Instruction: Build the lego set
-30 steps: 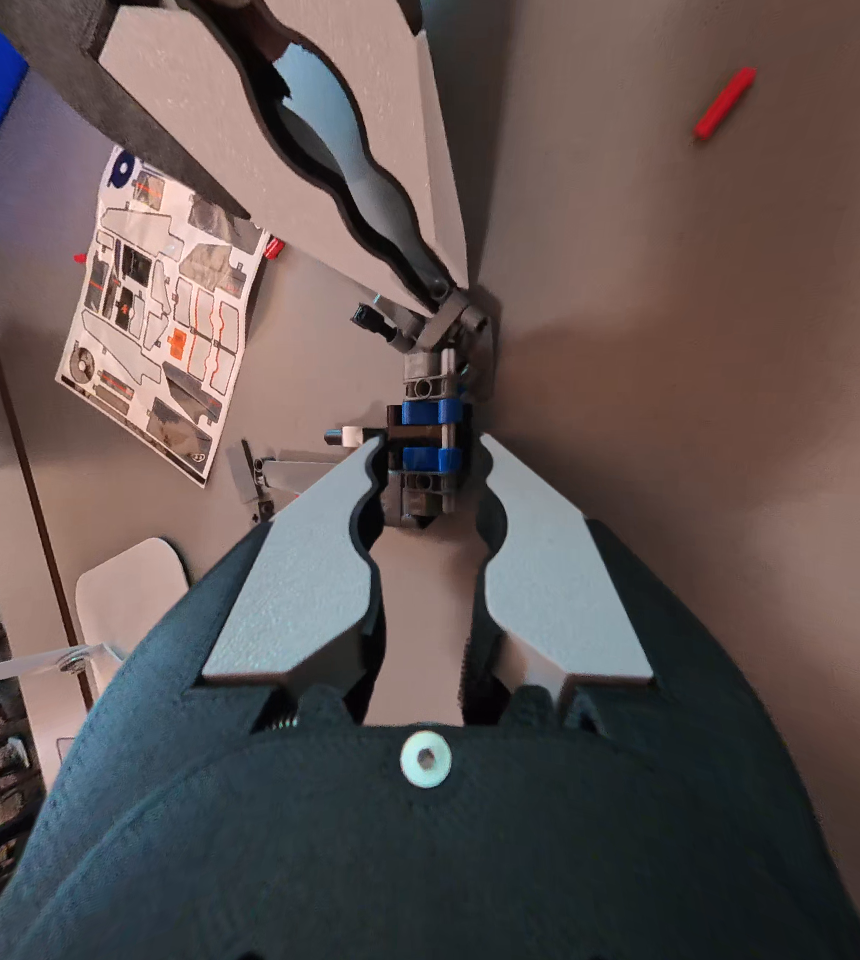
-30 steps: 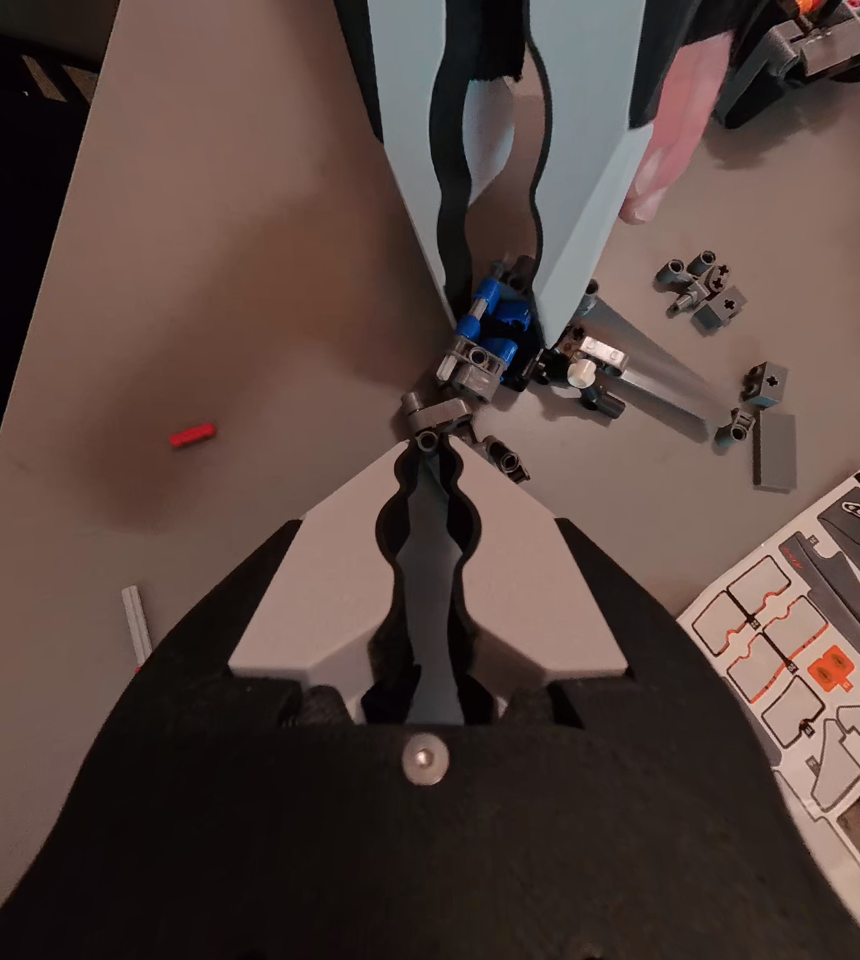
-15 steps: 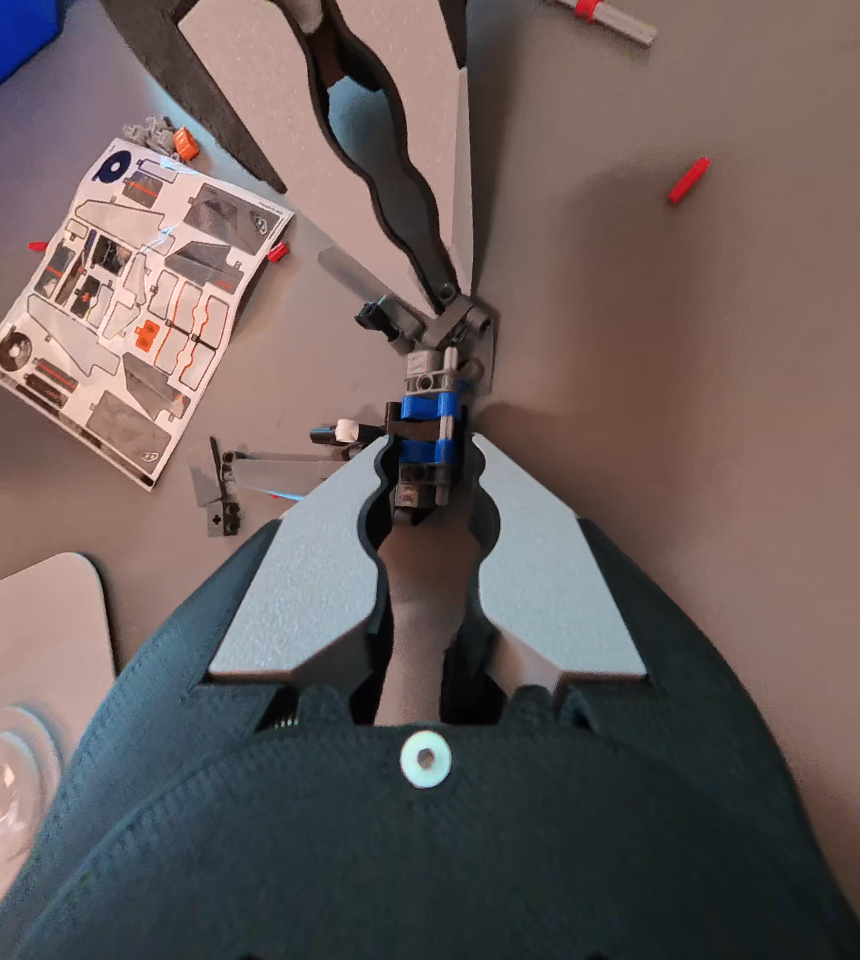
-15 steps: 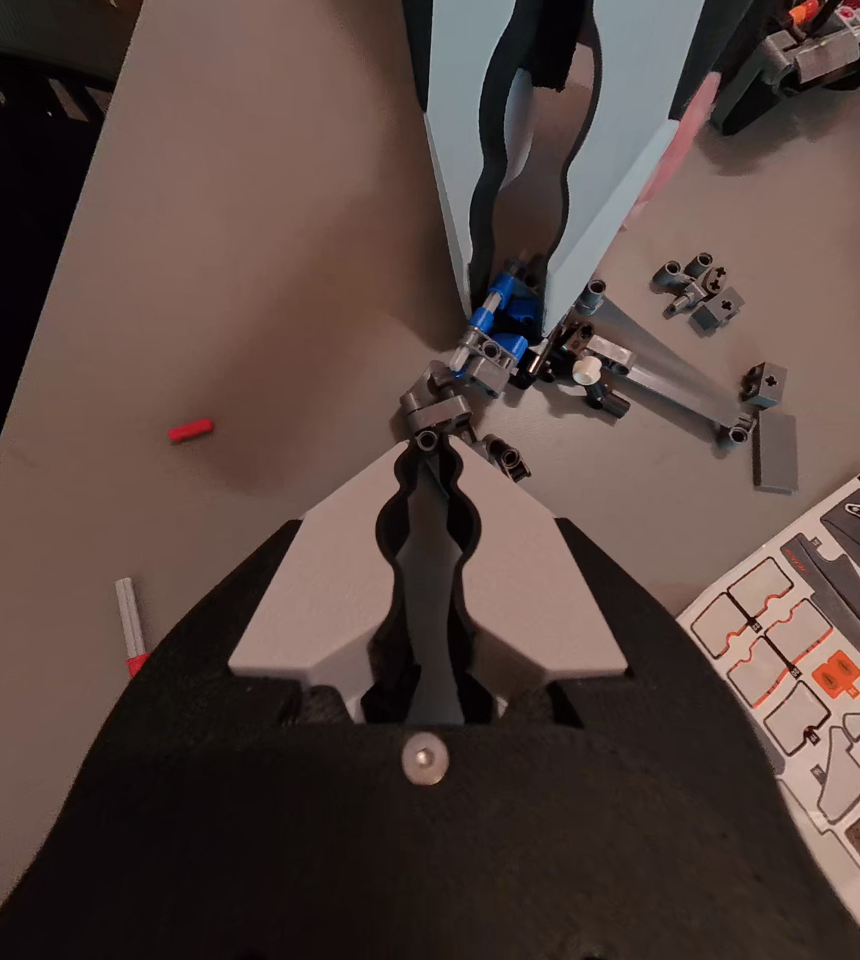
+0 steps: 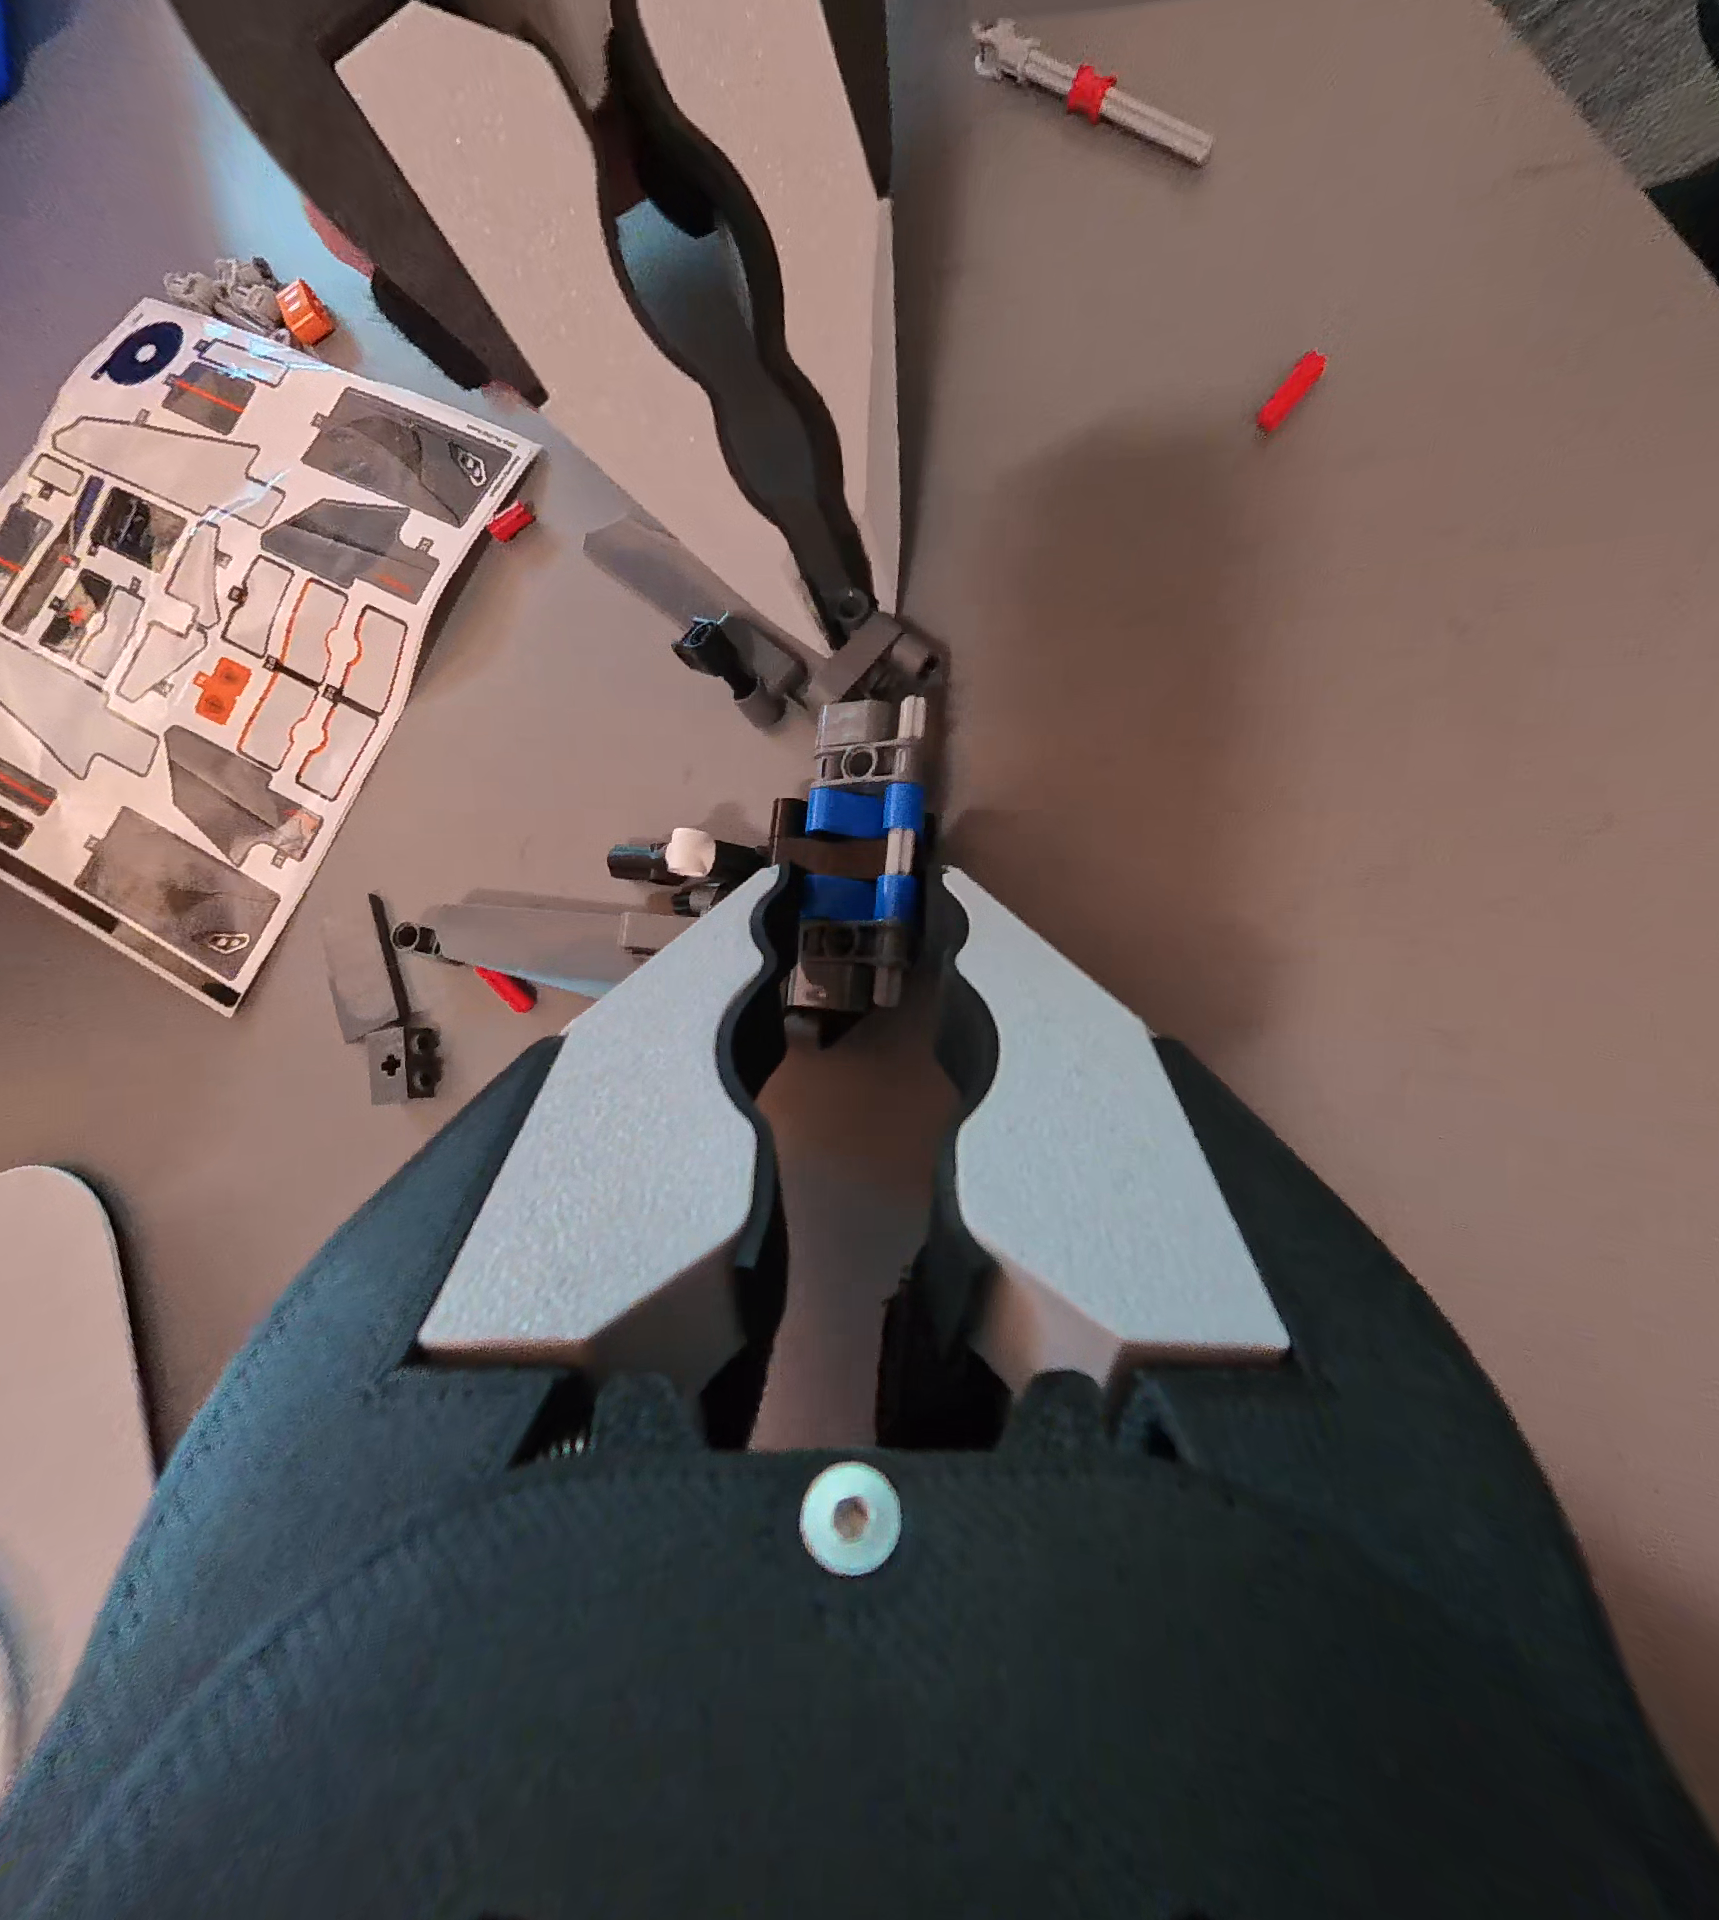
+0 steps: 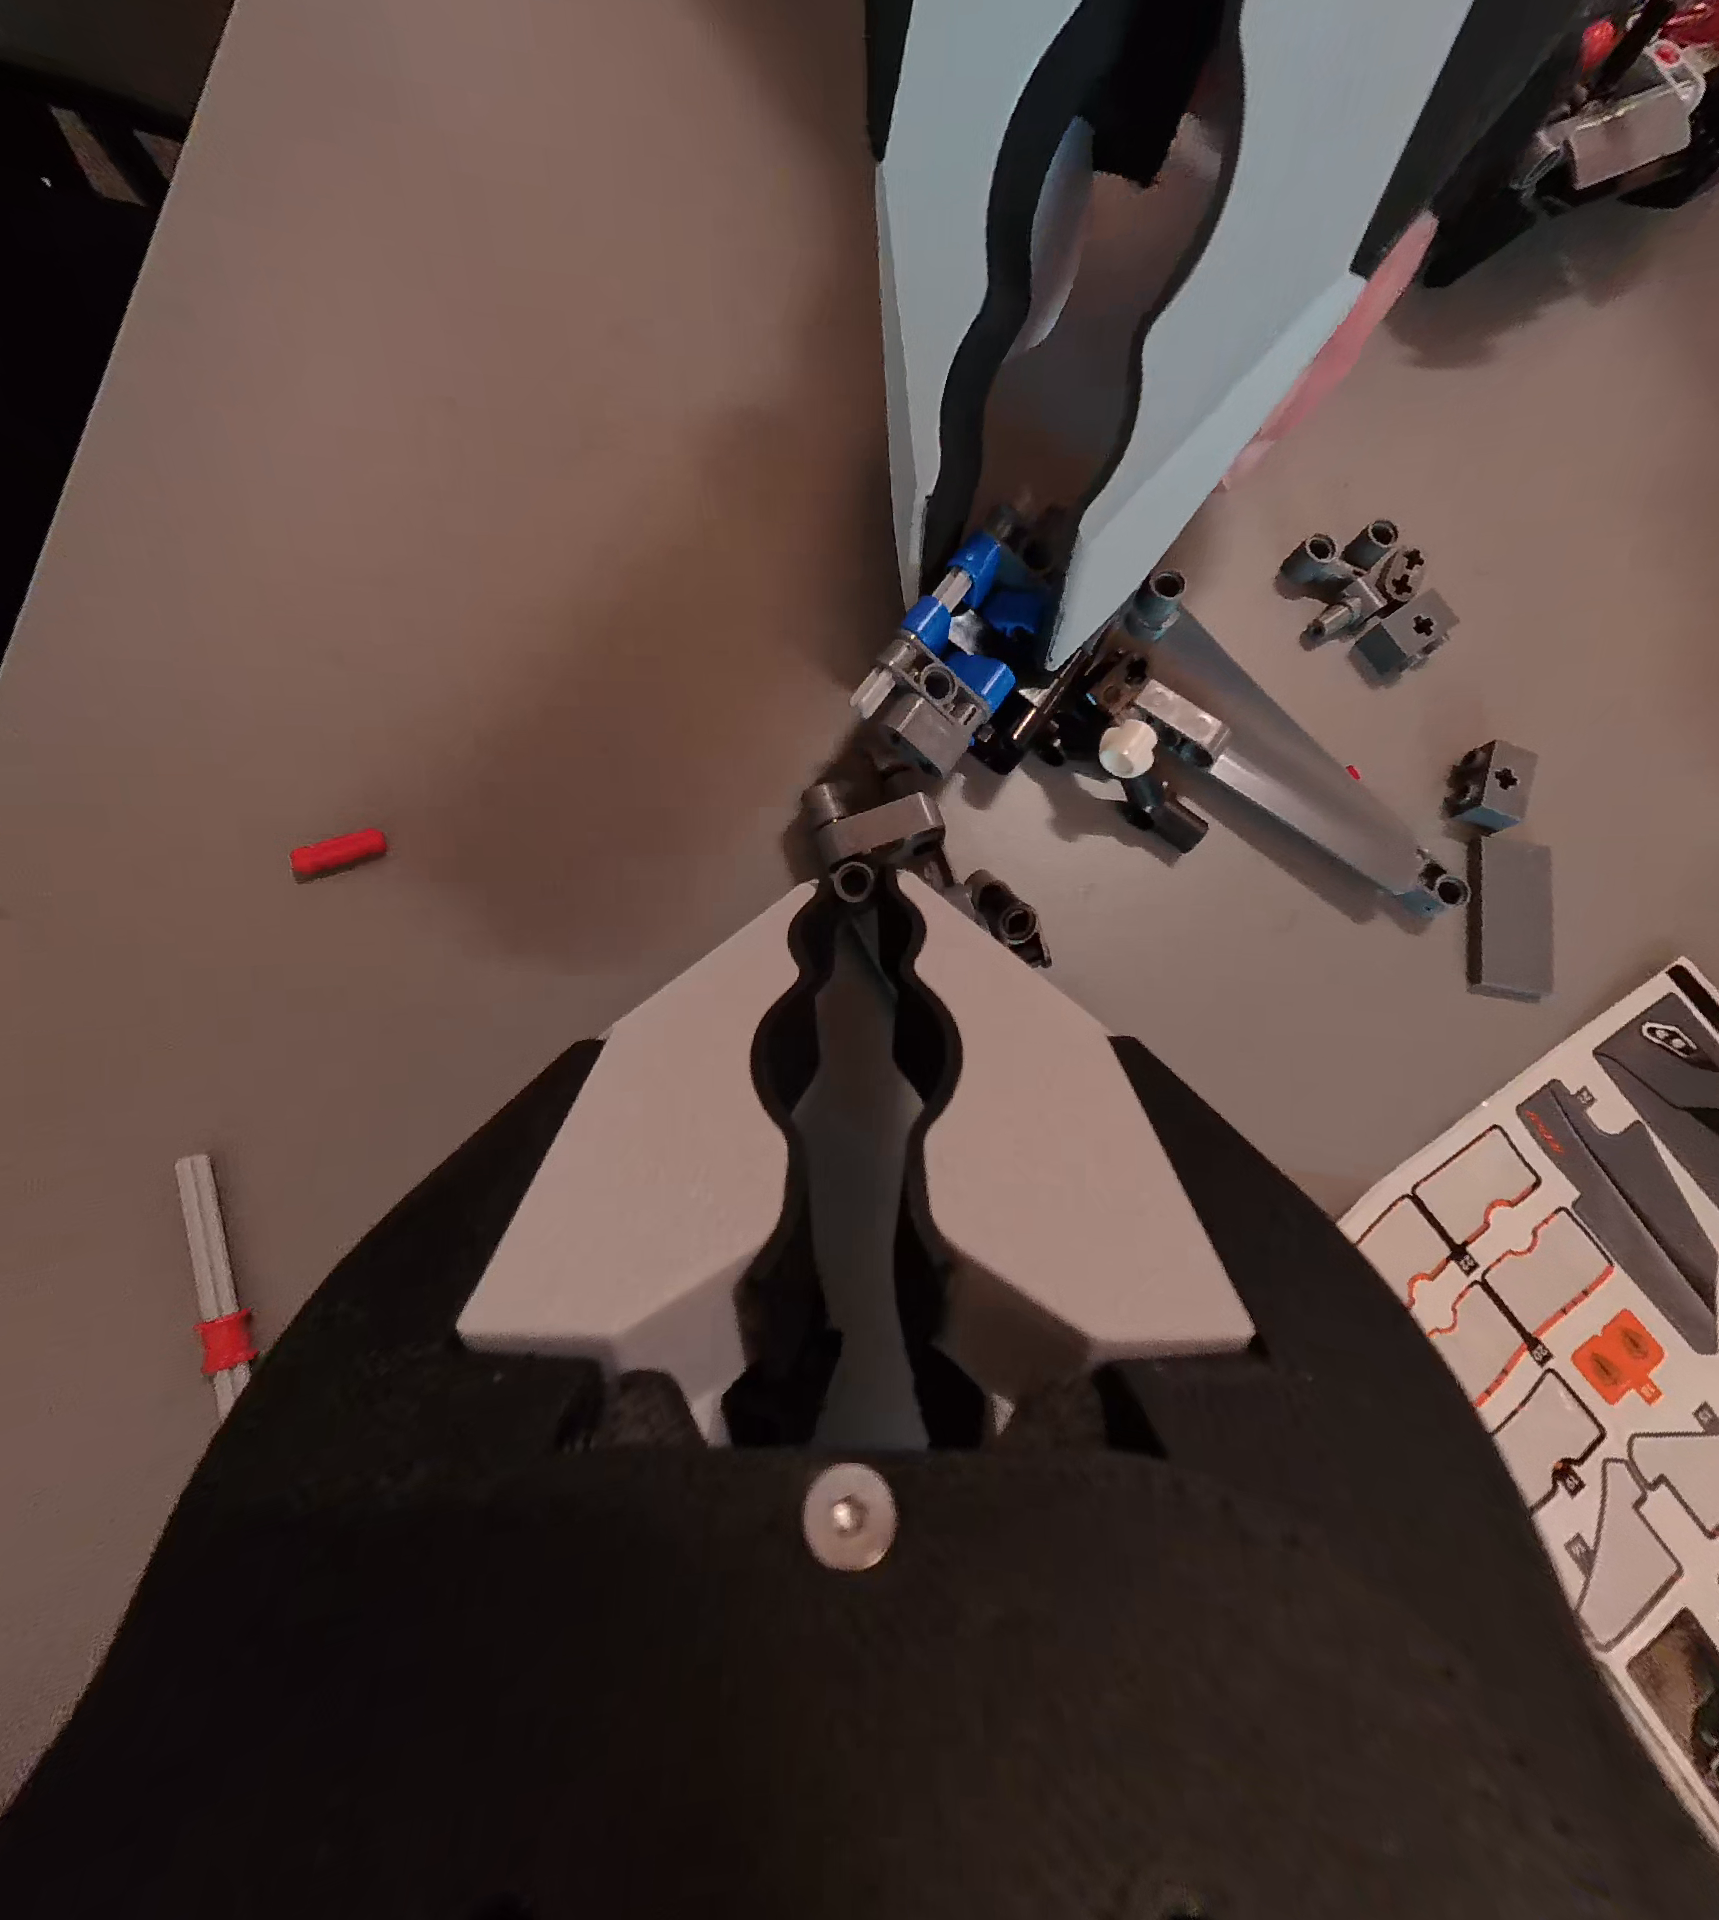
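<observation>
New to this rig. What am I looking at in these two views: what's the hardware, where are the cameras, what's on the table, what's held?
No robot arm: a person holds two hand-held two-finger grippers, each with a wide-angle camera looking along its fingers. In the left wrist view, the left gripper is closed around a blue and grey lego assembly. In the right wrist view, the right gripper pinches a long dark grey panel piece, tip meeting that assembly. On the grey table: a sticker sheet, a red pin, a grey axle with a red bush and loose grey pieces.
</observation>
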Available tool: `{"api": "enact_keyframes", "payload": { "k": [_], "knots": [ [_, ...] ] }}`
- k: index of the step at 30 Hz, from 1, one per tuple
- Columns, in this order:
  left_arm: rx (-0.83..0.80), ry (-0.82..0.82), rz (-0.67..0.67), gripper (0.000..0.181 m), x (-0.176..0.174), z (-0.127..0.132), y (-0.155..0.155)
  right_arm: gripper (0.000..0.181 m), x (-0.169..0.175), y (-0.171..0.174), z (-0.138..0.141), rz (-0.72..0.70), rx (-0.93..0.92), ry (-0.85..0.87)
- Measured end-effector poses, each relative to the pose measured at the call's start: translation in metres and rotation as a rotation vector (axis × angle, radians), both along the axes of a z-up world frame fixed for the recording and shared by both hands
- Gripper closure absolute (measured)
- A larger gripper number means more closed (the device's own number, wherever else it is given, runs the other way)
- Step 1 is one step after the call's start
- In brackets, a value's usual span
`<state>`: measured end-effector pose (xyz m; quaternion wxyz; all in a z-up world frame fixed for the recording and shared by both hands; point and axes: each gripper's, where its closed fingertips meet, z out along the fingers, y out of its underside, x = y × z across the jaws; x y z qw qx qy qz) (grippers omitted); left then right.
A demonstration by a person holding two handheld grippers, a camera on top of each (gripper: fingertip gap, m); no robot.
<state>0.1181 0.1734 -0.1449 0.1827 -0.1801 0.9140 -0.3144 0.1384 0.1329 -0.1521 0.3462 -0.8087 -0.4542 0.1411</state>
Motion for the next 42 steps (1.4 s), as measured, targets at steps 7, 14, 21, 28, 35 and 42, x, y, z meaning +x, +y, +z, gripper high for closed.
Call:
{"api": "enact_keyframes", "payload": {
  "k": [7, 14, 21, 28, 35, 42],
  "knots": [
    [-0.014, 0.034, -0.007, 0.161, 0.0000, 0.0004, 0.0005, 0.176, -0.0040, -0.0002, 0.0008, 0.037, -0.010, 0.004],
    [-0.020, 0.040, 0.000, 0.161, -0.0005, 0.0005, 0.0008, 0.176, -0.0033, 0.0014, -0.0004, 0.058, -0.033, -0.020],
    [-0.011, 0.033, -0.011, 0.161, -0.0004, 0.0005, 0.0007, 0.176, -0.0010, 0.0021, -0.0002, 0.085, -0.057, -0.032],
    [0.002, 0.030, -0.021, 0.161, -0.0004, 0.0004, 0.0006, 0.176, 0.0005, 0.0012, -0.0001, 0.099, -0.075, -0.015],
    [0.032, 0.018, -0.023, 0.161, -0.0011, -0.0001, 0.0007, 0.176, 0.0028, 0.0039, 0.0009, 0.063, -0.088, -0.014],
    [0.054, 0.010, -0.027, 0.161, -0.0017, -0.0004, 0.0008, 0.176, 0.0000, 0.0023, 0.0006, 0.078, -0.074, -0.027]
  ]
}}
